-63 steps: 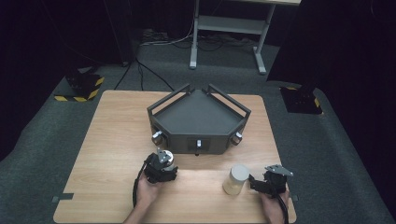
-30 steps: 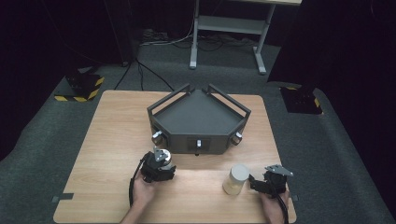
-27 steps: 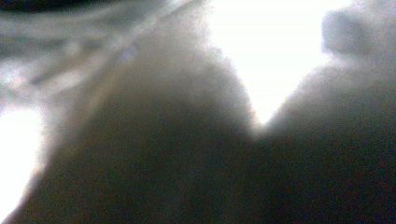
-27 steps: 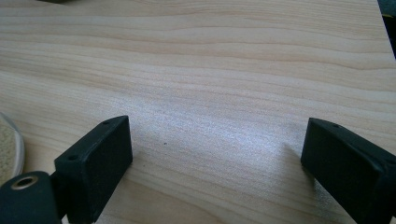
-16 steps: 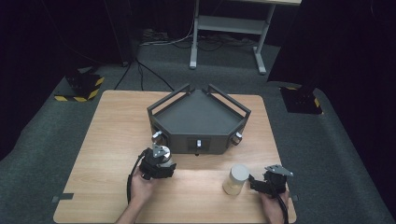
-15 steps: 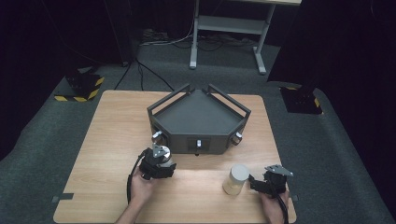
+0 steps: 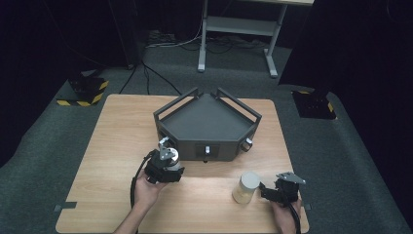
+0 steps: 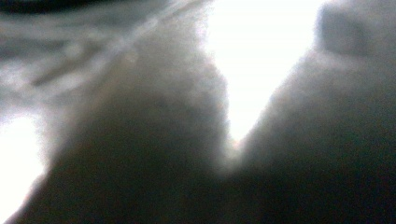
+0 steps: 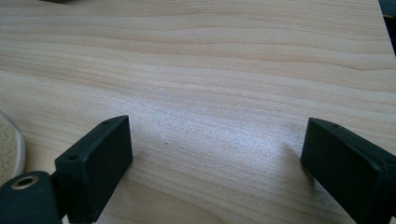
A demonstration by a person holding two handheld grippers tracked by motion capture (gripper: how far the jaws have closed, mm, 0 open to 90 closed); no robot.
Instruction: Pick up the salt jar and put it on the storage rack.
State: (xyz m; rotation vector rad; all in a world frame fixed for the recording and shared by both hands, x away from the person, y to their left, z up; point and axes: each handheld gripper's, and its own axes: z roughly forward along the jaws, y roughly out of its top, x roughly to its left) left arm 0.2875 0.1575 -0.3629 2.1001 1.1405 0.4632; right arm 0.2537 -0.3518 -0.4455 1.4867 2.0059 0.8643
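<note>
Your right tool (image 9: 215,154) gapes wide, empty, beside the upright jar (image 7: 246,187) near the counter's (image 7: 112,141) front edge; left tool's (image 7: 164,163) grip: cannot tell.

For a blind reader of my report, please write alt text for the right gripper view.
Two black jaws of the right gripper stand wide apart, empty, low over the pale wooden table. The rim of a clear round jar of beige grains shows at the left edge, outside the jaws.

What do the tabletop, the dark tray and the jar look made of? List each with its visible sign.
Tabletop: pale wood or wood-look laminate, matte; straight grain lines.
Dark tray: probably metal or plastic, matte dark grey; rigid rails.
Jar: translucent, likely plastic or glass; pale contents show through.
</note>
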